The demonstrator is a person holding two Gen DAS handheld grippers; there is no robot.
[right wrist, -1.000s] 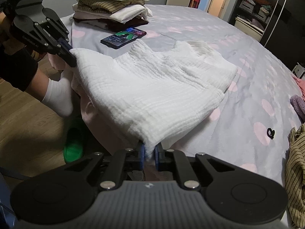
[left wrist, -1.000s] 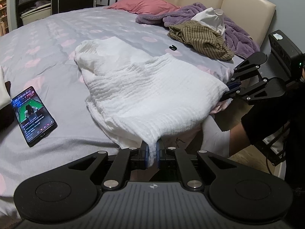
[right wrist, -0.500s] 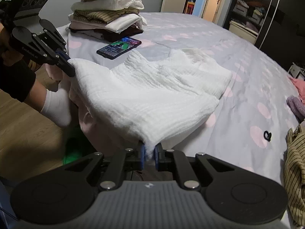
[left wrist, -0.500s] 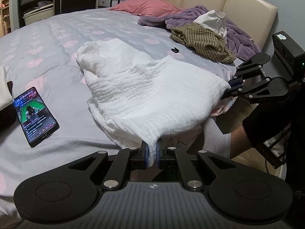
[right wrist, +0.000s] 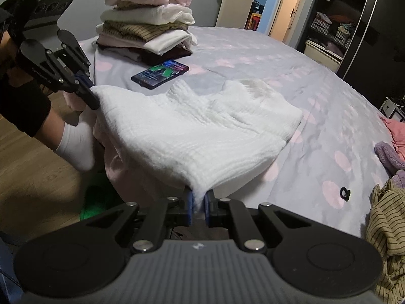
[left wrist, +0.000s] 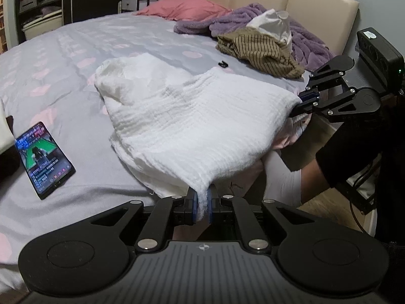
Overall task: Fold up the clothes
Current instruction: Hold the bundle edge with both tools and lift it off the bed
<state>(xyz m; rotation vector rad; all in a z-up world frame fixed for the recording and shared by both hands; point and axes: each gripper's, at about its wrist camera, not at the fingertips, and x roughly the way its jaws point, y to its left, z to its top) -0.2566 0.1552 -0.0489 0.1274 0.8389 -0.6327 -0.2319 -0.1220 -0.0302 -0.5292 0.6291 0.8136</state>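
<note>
Bed, white garment pinched in both claws

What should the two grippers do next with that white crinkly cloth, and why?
Probably carry both held corners forward over the bed and lay them on the cloth's far edge. The left gripper and the right gripper each pinch a near corner of the white cloth, whose front hangs off the bed edge while its far part lies bunched on the cover, so it looks half folded.

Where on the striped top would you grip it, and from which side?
Grip the striped top at its near hem, coming from the foot of the bed. It lies crumpled against the purple blanket, with that edge free. Both grippers now hold the white garment.
</note>
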